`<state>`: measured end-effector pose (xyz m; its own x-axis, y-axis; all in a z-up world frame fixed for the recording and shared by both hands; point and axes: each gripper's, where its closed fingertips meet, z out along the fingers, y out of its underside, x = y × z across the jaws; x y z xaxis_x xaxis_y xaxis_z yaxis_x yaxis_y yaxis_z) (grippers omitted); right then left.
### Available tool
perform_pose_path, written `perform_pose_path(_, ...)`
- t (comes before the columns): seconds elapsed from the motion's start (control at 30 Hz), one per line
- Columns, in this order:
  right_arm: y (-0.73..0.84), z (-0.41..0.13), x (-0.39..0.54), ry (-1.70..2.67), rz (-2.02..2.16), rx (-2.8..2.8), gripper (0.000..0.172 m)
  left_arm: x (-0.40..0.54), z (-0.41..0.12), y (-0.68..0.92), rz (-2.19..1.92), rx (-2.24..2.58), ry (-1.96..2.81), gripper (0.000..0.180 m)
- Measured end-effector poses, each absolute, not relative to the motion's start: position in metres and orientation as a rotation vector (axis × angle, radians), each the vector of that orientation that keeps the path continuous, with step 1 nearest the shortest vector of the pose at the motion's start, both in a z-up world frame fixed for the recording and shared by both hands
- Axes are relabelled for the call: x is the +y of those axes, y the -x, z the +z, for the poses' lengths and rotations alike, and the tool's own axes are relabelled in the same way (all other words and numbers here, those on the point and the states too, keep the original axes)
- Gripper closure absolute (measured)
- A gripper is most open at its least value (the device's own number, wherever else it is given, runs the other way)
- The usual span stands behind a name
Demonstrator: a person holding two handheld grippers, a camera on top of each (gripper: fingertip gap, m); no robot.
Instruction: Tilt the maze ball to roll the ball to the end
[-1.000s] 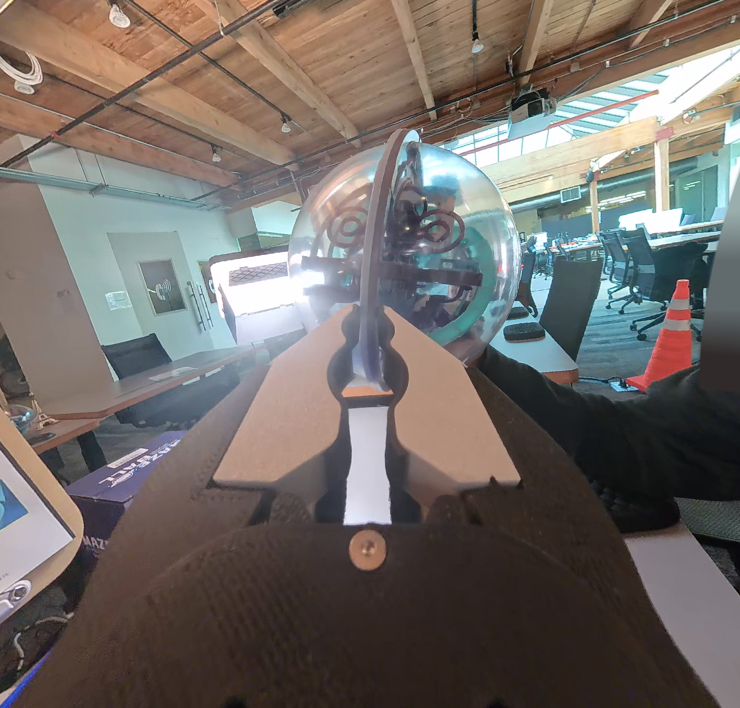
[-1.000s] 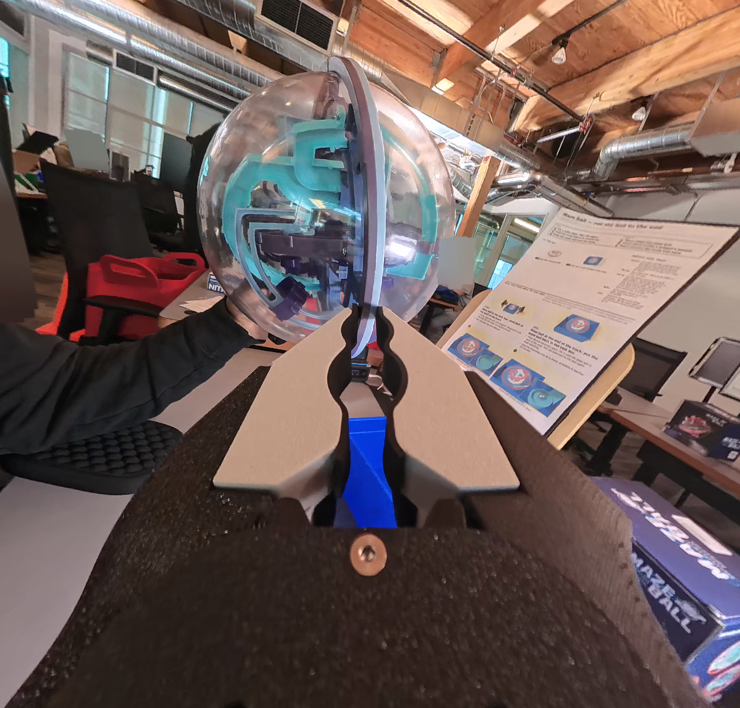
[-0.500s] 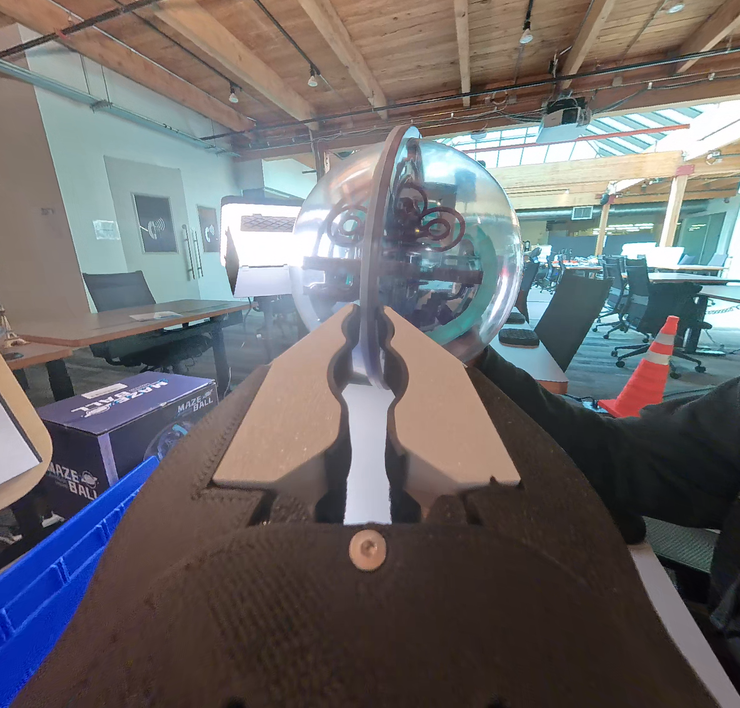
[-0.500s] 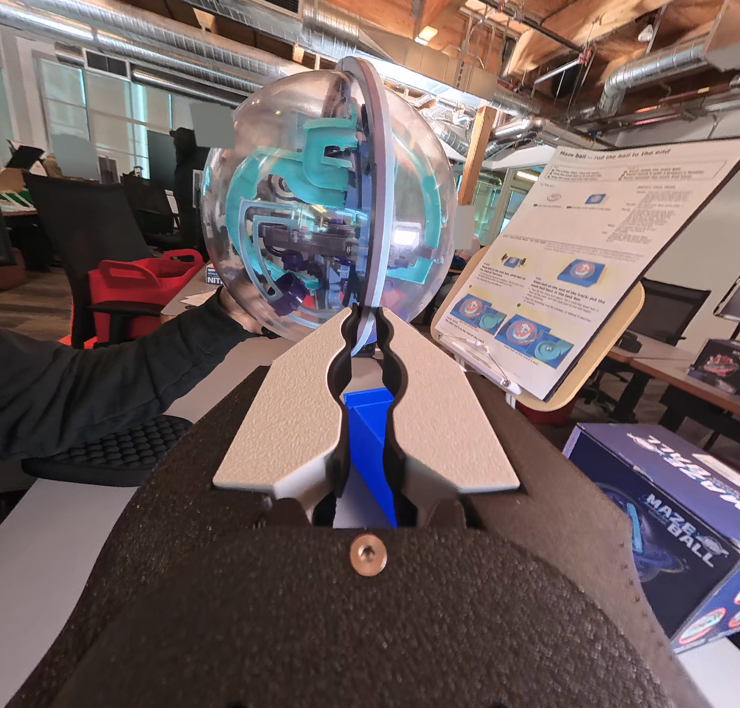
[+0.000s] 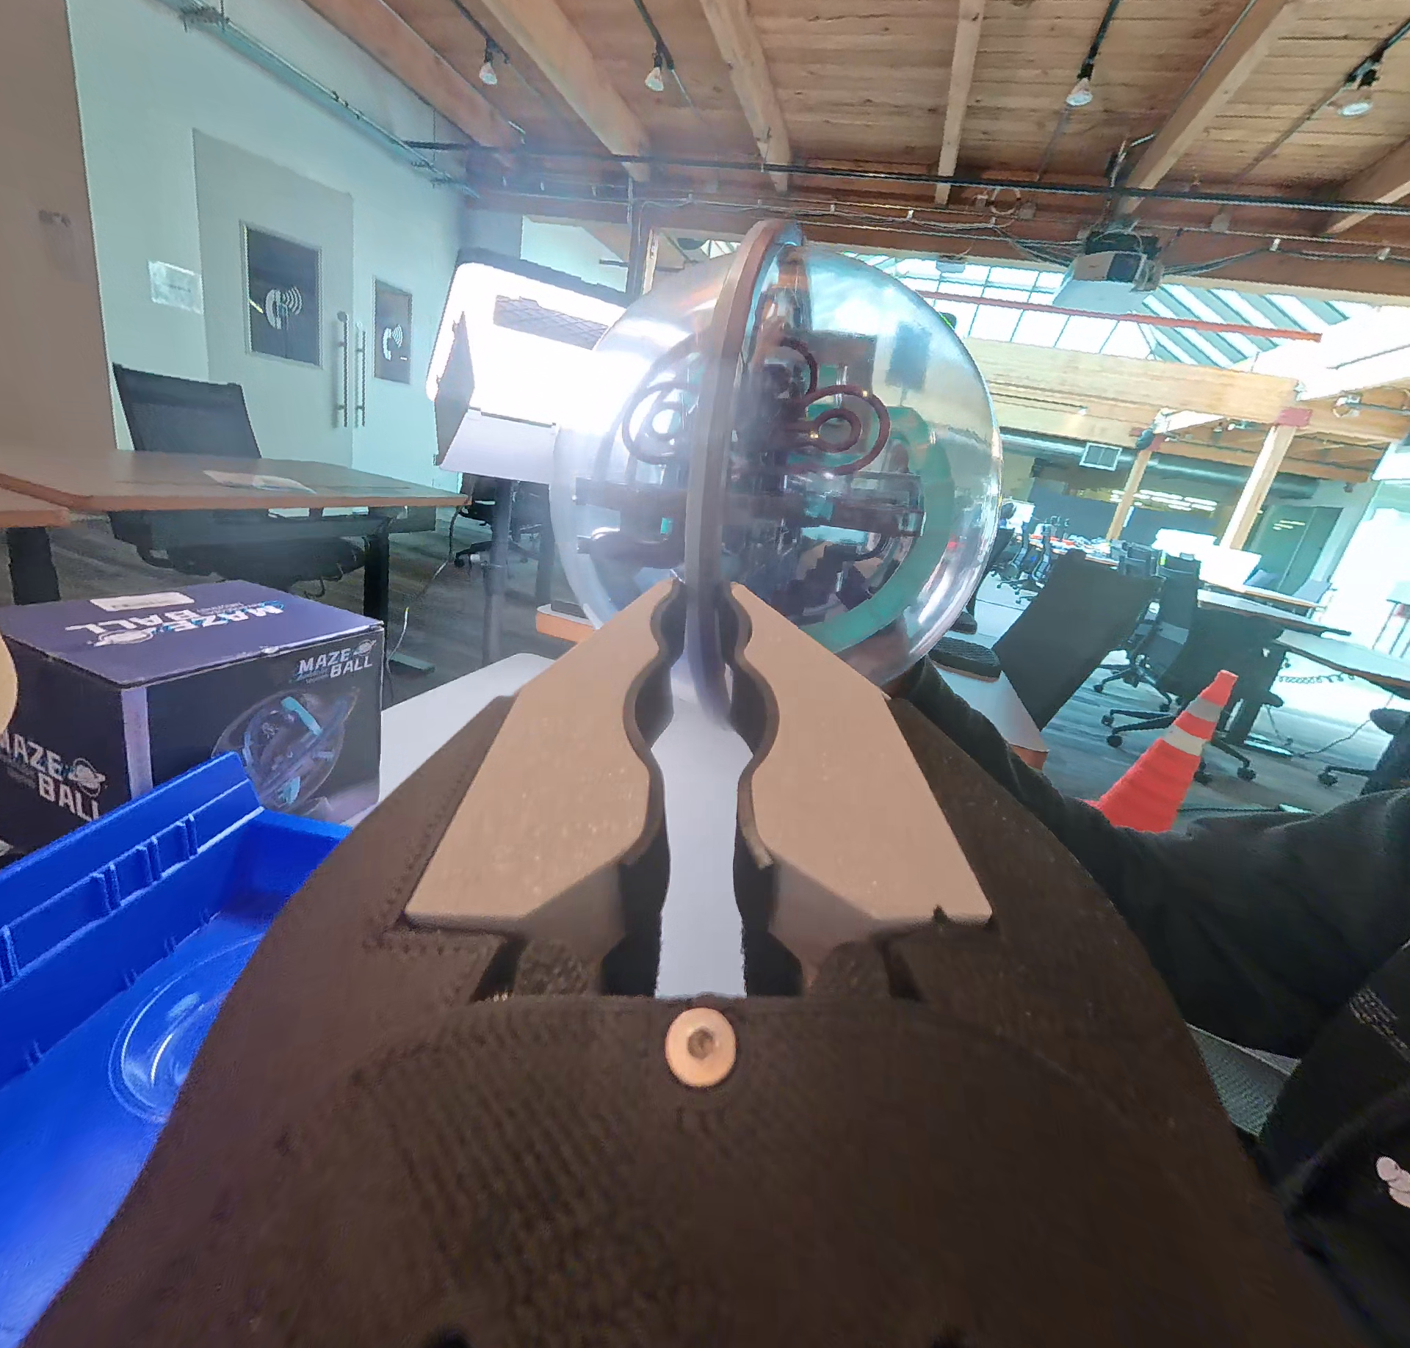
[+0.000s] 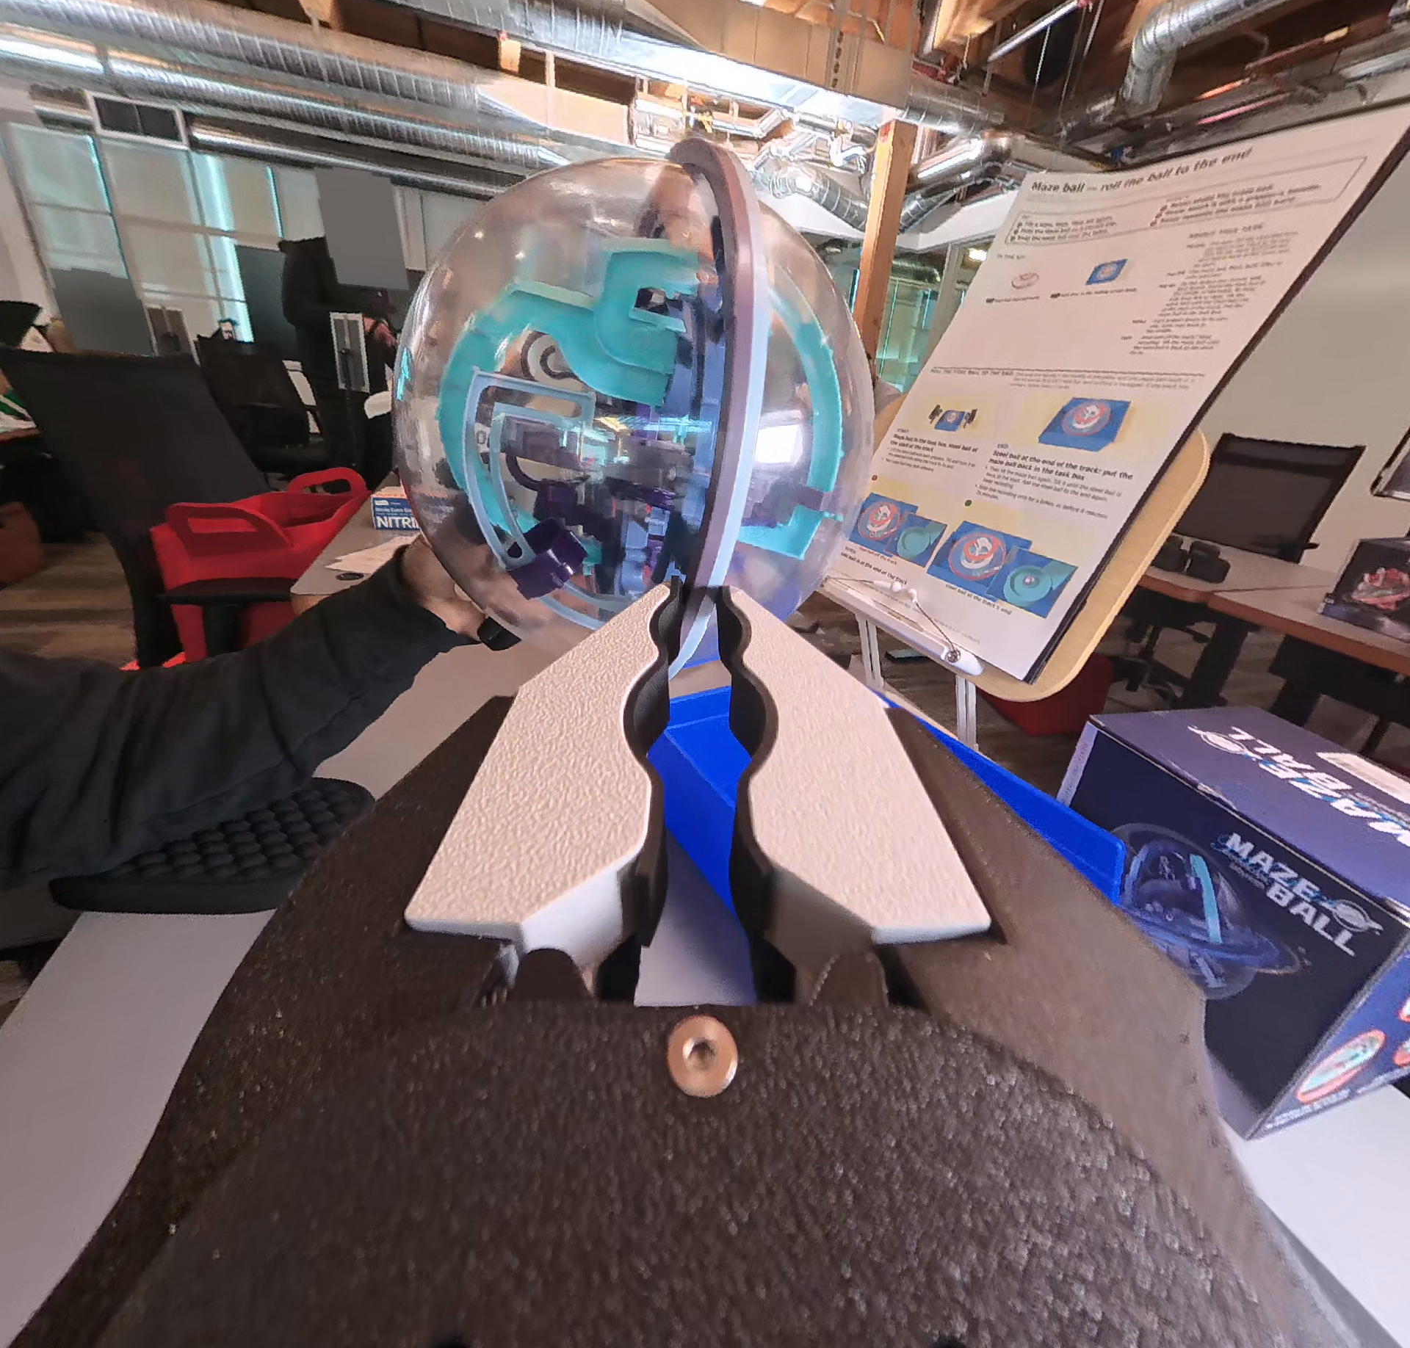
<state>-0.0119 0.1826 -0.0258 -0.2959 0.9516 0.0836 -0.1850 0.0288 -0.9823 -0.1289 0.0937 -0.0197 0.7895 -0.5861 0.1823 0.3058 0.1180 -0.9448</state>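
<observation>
- While held aloft, maze ball (image 5: 774,465) is pinched by its dark equatorial rim from opposite sides: left gripper (image 5: 702,609), right gripper (image 6: 698,602).
- Step judged: mid-tilt; steel ball not discernible.
- Next: slow, coordinated roll of both wrists.
- Blue bin (image 5: 114,953) below holds a clear dome-like piece.

Left gripper (image 5: 703,609), frame centre: fingers (image 5: 610,701) nearly closed, clamped on the ball's (image 5: 839,472) thin rim. Right gripper (image 6: 698,602), frame centre: same clamp on the rim. Dark sleeve (image 6: 191,739) at left edge.
</observation>
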Motion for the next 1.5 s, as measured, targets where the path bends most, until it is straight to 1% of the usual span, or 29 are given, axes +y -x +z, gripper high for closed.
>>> perform_pose_path(0.4,0.023,-0.045,0.194,1.066,1.606,-1.291,0.165,0.107,-0.042,0.141,-0.813,0.091,1.374,0.174)
perform_pose_path(0.57,0.029,-0.057,0.195,1.179,1.710,-1.267,0.166,0.105,-0.061,0.144,-0.880,0.007,1.450,0.174)
perform_pose_path(0.77,0.030,-0.086,0.185,1.341,1.803,-1.233,0.166,0.091,-0.098,0.139,-0.952,-0.087,1.546,0.174)
perform_pose_path(0.9,0.026,-0.117,0.173,1.454,1.874,-1.172,0.166,0.078,-0.122,0.135,-0.998,-0.151,1.600,0.174)
perform_pose_path(1.03,0.021,-0.135,0.165,1.444,1.927,-1.126,0.166,0.067,-0.132,0.128,-0.985,-0.135,1.627,0.174)
perform_pose_path(1.27,0.016,-0.108,0.167,1.252,1.799,-1.186,0.166,0.071,-0.123,0.123,-0.855,-0.008,1.599,0.174)
perform_pose_path(1.5,0.000,-0.071,0.161,1.041,1.663,-1.272,0.166,0.068,-0.088,0.111,-0.771,0.142,1.415,0.174)
